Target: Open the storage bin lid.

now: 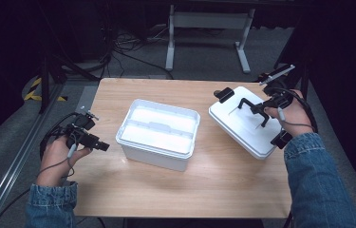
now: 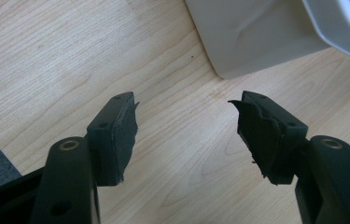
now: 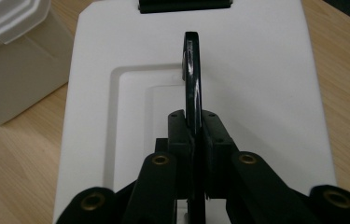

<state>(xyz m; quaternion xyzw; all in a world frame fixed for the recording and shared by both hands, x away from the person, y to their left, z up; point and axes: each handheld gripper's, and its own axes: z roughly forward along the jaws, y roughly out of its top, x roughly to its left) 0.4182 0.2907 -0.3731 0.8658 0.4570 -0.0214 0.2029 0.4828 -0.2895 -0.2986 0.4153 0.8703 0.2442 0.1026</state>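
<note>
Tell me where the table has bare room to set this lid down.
Free: the near strip of table in front of the white box, and between box and left gripper. Crowded: the right side, where the right gripper holds the lid by its handle.

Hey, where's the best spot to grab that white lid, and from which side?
Grip the lid by its black handle, coming from above with the jaws across the thin bar. It stands upright above the flat top, the only raised part. The right claw is clamped on it that way.
</note>
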